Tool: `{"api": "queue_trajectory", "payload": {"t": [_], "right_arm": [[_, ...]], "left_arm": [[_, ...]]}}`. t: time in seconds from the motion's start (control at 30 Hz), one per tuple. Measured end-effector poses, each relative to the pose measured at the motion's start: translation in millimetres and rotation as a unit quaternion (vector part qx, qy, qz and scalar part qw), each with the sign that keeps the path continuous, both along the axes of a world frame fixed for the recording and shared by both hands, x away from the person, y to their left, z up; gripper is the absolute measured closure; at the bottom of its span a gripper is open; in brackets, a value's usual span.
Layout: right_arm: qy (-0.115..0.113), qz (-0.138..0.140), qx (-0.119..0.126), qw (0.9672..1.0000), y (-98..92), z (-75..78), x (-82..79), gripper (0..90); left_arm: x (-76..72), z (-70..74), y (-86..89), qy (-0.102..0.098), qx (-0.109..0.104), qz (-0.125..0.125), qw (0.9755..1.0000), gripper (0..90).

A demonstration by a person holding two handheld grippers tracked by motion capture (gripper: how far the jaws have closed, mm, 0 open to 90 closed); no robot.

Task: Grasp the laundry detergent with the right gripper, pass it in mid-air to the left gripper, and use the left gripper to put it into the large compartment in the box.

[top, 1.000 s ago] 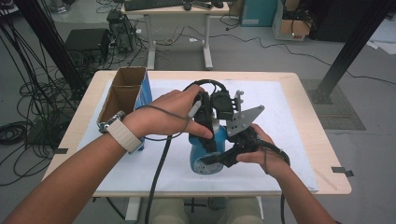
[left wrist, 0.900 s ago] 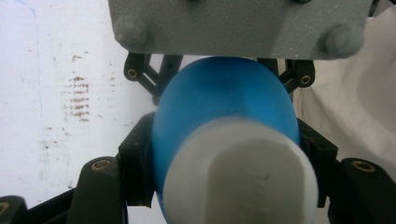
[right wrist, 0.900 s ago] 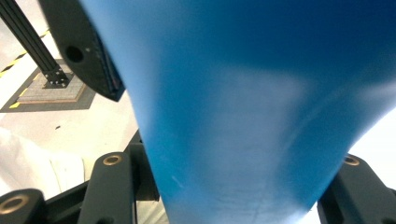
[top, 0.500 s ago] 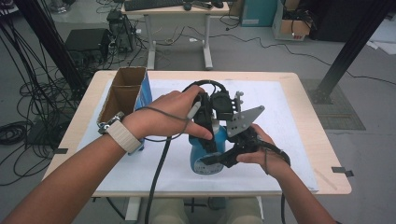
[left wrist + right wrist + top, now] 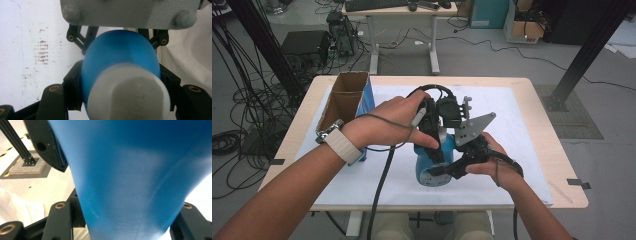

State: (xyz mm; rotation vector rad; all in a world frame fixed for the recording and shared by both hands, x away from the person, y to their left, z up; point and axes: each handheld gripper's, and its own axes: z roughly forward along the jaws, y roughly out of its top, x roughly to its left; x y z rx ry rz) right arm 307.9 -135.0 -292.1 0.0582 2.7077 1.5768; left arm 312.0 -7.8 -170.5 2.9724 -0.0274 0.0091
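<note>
The left gripper (image 5: pixel 432 142) was clamped on the upper part of a blue bottle (image 5: pixel 429 167), and the right gripper (image 5: pixel 452 167) was clamped on that same bottle lower down, both held over the white sheet (image 5: pixel 522 125) that covered the table (image 5: pixel 557 165). In the high view the bottle lay at the near middle of the sheet, tilted with its base toward the person, the left hand (image 5: pixel 397 120) coming at it from the left and the right hand (image 5: pixel 484 160) from the right; an open cardboard box (image 5: pixel 344 97) with a blue side stood at the sheet's left edge, well apart from the bottle. In the left gripper view the black jaws pressed against both flanks of the blue bottle (image 5: pixel 120 60) just behind its white cap (image 5: pixel 128 95), which pointed toward the camera, with the sheet (image 5: pixel 32 50) behind it and a grey plate (image 5: pixel 130 12) above. In the right gripper view the bottle's blue body (image 5: pixel 135 177) stood between the two jaws, touching them on both sides, and one black pad of the left gripper (image 5: pixel 46 147) lay against the bottle's left flank farther up.
</note>
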Motion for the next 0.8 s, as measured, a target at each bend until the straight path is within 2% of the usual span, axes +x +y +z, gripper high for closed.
{"api": "queue_trajectory", "payload": {"t": [0.1, 0.33, 0.4, 0.47, 0.53, 0.63, 0.7, 0.73, 0.8], "right_arm": [[0.001, 0.000, -0.001, 1.0000, -0.5, 0.4, -0.1, 43.3], [0.000, -0.002, -0.003, 1.0000, -0.5, 1.4, 0.2, 43.3], [0.001, -0.001, -0.003, 1.0000, 0.0, 2.1, 0.5, 43.3], [0.001, 0.000, -0.004, 1.0000, 0.2, 2.6, 0.7, 43.3], [0.010, -0.002, -0.006, 0.9999, -0.3, 3.9, -0.5, 43.3], [0.007, -0.002, -0.007, 1.0000, -0.2, 4.6, 0.1, 43.3], [0.005, -0.003, -0.007, 1.0000, -0.4, 4.9, 0.3, 43.3], [0.007, -0.003, -0.008, 0.9999, -0.5, 5.2, 0.0, 43.3], [0.006, -0.002, -0.009, 0.9999, -0.9, 5.6, 0.2, 43.3]], "left_arm": [[0.4, 0.0, -0.3, 0.006, 0.000, 0.000, 1.0000, 37.6], [0.9, 0.9, 0.6, 0.003, 0.000, 0.002, 1.0000, 37.5], [2.2, 1.3, 0.8, 0.003, -0.001, -0.006, 1.0000, 37.5], [1.1, 1.8, 1.6, 0.002, -0.003, 0.002, 1.0000, 37.5], [1.2, 2.0, 1.8, 0.000, -0.004, 0.002, 1.0000, 37.5], [1.4, 2.5, 1.8, -0.001, -0.004, 0.001, 1.0000, 37.5], [1.4, 2.2, 1.6, 0.006, -0.005, 0.003, 1.0000, 37.5], [2.1, 2.7, 1.3, 0.000, -0.005, -0.004, 1.0000, 37.5], [1.4, 2.7, 1.4, 0.000, -0.006, 0.001, 1.0000, 37.5]]}}
